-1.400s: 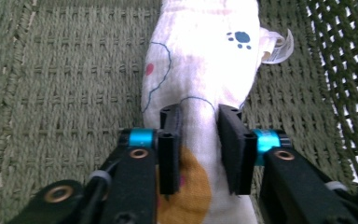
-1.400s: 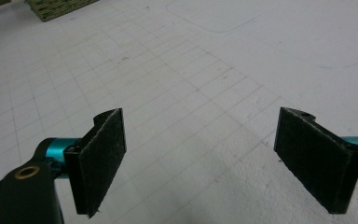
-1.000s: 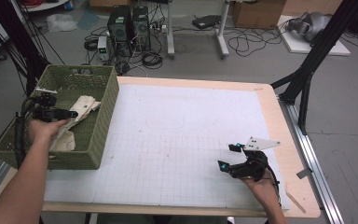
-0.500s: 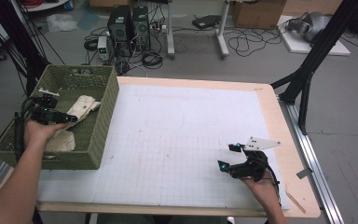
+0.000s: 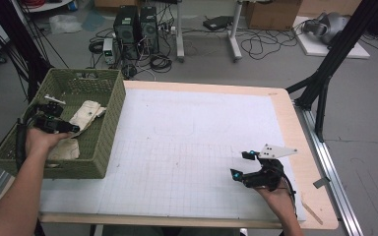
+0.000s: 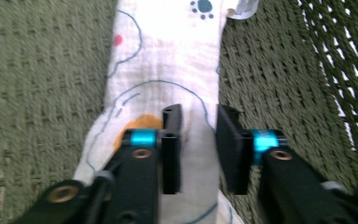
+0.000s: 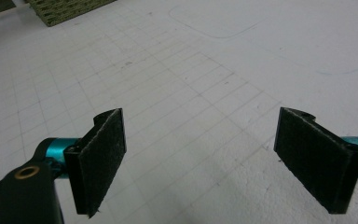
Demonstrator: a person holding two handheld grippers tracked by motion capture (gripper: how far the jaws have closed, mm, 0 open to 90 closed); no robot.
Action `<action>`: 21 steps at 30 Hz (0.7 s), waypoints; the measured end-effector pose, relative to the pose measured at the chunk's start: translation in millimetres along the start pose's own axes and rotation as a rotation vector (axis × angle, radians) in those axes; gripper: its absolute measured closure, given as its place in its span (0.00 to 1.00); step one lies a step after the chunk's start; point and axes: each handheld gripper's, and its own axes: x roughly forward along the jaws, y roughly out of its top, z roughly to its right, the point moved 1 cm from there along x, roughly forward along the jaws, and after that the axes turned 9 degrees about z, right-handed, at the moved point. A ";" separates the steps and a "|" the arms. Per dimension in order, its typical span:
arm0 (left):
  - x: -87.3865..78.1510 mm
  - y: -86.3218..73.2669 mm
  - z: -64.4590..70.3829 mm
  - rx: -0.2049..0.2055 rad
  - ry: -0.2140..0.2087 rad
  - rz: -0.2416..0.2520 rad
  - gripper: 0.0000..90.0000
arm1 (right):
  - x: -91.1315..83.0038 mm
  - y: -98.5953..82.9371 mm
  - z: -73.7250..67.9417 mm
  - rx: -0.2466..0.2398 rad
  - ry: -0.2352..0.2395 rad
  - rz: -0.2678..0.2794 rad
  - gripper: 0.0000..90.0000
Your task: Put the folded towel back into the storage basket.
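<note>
Left tool [image 6: 195, 148] in green basket [image 5: 109, 129], jaws narrowed around a fold of white cloth [image 6: 168, 60], right tool [image 7: 200, 161] wide open over table [image 5: 192, 147]

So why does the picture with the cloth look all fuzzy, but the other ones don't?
In the left gripper view the white cloth and green basket weave look smeared and soft, most likely because the camera sits close and the hand is moving. In the right gripper view the grid lines on the table are crisp. The high view is evenly lit, without strong glare or hard shadows.
</note>
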 end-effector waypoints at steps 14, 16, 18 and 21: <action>3.9 -1.2 2.0 0.028 -0.033 -0.018 0.71 | -1.9 0.7 0.3 0.005 0.002 0.006 0.18; 5.4 -2.2 2.9 0.051 -0.027 -0.039 0.69 | -1.7 0.7 0.4 0.005 0.002 0.004 0.18; 7.0 -2.9 3.7 0.058 -0.007 -0.056 0.68 | -1.4 0.8 -0.3 0.003 -0.001 0.003 0.18; 8.6 -3.8 3.4 0.066 0.019 -0.078 0.69 | -1.4 0.8 -0.4 -0.004 0.001 0.007 0.18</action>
